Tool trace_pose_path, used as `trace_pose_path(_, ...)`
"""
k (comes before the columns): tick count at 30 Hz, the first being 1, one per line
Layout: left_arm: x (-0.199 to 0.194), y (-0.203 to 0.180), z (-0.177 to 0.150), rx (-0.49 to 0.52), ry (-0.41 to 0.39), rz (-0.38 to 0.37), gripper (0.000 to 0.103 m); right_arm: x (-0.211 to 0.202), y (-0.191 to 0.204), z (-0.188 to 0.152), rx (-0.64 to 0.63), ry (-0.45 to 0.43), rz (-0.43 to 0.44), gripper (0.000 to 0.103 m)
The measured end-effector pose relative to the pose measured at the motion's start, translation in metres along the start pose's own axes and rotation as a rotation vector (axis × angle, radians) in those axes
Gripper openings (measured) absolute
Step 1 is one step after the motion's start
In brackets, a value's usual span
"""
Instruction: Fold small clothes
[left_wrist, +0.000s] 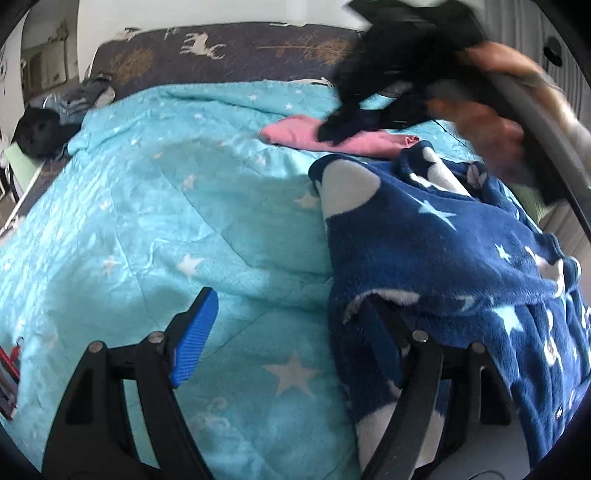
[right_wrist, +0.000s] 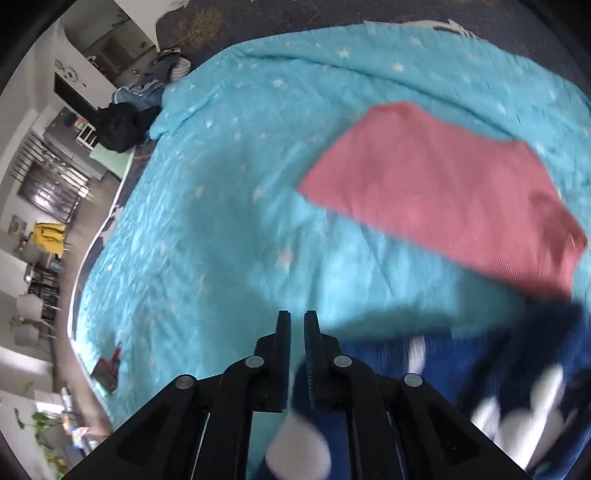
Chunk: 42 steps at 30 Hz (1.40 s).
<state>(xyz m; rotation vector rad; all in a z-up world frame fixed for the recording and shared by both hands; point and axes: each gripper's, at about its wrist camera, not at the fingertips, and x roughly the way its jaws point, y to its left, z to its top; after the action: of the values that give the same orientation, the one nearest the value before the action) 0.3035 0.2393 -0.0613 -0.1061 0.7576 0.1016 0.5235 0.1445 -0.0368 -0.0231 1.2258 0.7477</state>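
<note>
A navy fleece garment with white stars (left_wrist: 443, 251) lies bunched on the right of the turquoise star blanket (left_wrist: 166, 206). My left gripper (left_wrist: 295, 332) is open, its right finger hidden under the fleece edge and its blue-padded left finger (left_wrist: 195, 336) over bare blanket. A folded pink garment (left_wrist: 354, 138) lies behind the fleece; it also shows in the right wrist view (right_wrist: 443, 192). My right gripper (right_wrist: 297, 321) is high above the blanket, jaws nearly together with a narrow gap, nothing between them. It appears blurred in the left wrist view (left_wrist: 343, 125). The fleece (right_wrist: 517, 387) lies below it.
Dark and grey clothes (left_wrist: 44, 129) are piled at the bed's far left corner. A small red and black object (left_wrist: 9, 380) lies on the blanket's left edge. A dark deer-print sheet (left_wrist: 221, 48) covers the head of the bed. Room furniture (right_wrist: 44, 236) stands beyond the bed's left side.
</note>
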Motion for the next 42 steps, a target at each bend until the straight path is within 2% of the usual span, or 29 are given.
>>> trace_pose_path(1, -0.004, 0.000, 0.001, 0.011, -0.004, -0.003, 0.079, -0.019, -0.003, -0.018, -0.026, -0.013, -0.018, 0.019)
trace_pose_path(5, -0.027, 0.000, 0.004, 0.028, -0.038, -0.022, 0.079, -0.098, -0.044, -0.080, -0.037, -0.086, -0.107, 0.030)
trace_pose_path(9, -0.048, -0.005, 0.012, 0.030, -0.073, -0.090, 0.079, -0.177, -0.132, -0.161, 0.162, -0.170, -0.213, 0.044)
trace_pose_path(11, -0.051, -0.016, 0.014, 0.062, -0.078, -0.090, 0.079, -0.205, -0.180, -0.206, 0.311, -0.215, -0.260, 0.045)
trace_pose_path(13, -0.046, -0.028, 0.014, 0.101, -0.065, -0.053, 0.079, -0.216, -0.217, -0.246, 0.453, -0.232, -0.239, 0.047)
trace_pose_path(16, -0.040, -0.041, 0.012, 0.094, -0.017, -0.077, 0.079, -0.212, -0.242, -0.281, 0.550, -0.228, -0.141, 0.047)
trace_pose_path(18, -0.040, -0.049, 0.010, 0.090, -0.003, -0.096, 0.079, -0.203, -0.245, -0.291, 0.545, -0.226, -0.076, 0.047)
trace_pose_path(20, -0.042, -0.061, 0.010, 0.114, 0.000, -0.072, 0.079, -0.187, -0.241, -0.292, 0.528, -0.207, 0.007, 0.048)
trace_pose_path(25, -0.042, -0.074, 0.008, 0.140, 0.016, -0.029, 0.079, -0.154, -0.241, -0.278, 0.529, -0.161, 0.059, 0.061)
trace_pose_path(27, -0.038, -0.072, 0.008, 0.128, 0.025, -0.016, 0.079, -0.142, -0.248, -0.274, 0.563, -0.163, 0.118, 0.065)
trace_pose_path(28, -0.034, -0.072, 0.008, 0.123, 0.035, -0.001, 0.079, -0.138, -0.252, -0.272, 0.584, -0.172, 0.157, 0.072)
trace_pose_path(30, -0.028, -0.071, 0.008, 0.114, 0.054, 0.019, 0.079, -0.136, -0.257, -0.269, 0.620, -0.194, 0.210, 0.076)
trace_pose_path(31, -0.025, -0.071, 0.007, 0.104, 0.067, 0.024, 0.079, -0.134, -0.258, -0.268, 0.632, -0.208, 0.221, 0.075)
trace_pose_path(32, -0.025, -0.071, 0.007, 0.099, 0.072, 0.024, 0.079, -0.135, -0.255, -0.264, 0.619, -0.226, 0.208, 0.069)
trace_pose_path(33, -0.025, -0.071, 0.007, 0.097, 0.073, 0.023, 0.079, -0.138, -0.249, -0.261, 0.575, -0.240, 0.180, 0.024)
trace_pose_path(34, -0.027, -0.071, 0.008, 0.100, 0.067, 0.023, 0.079, -0.142, -0.242, -0.257, 0.523, -0.237, 0.163, 0.008)
trace_pose_path(38, -0.036, -0.075, 0.015, 0.110, 0.032, 0.027, 0.079, -0.182, -0.212, -0.239, 0.382, -0.374, 0.046, 0.007)
trace_pose_path(42, -0.042, -0.078, 0.026, 0.093, -0.001, 0.008, 0.079, -0.212, -0.206, -0.224, 0.321, -0.458, 0.020, 0.007)
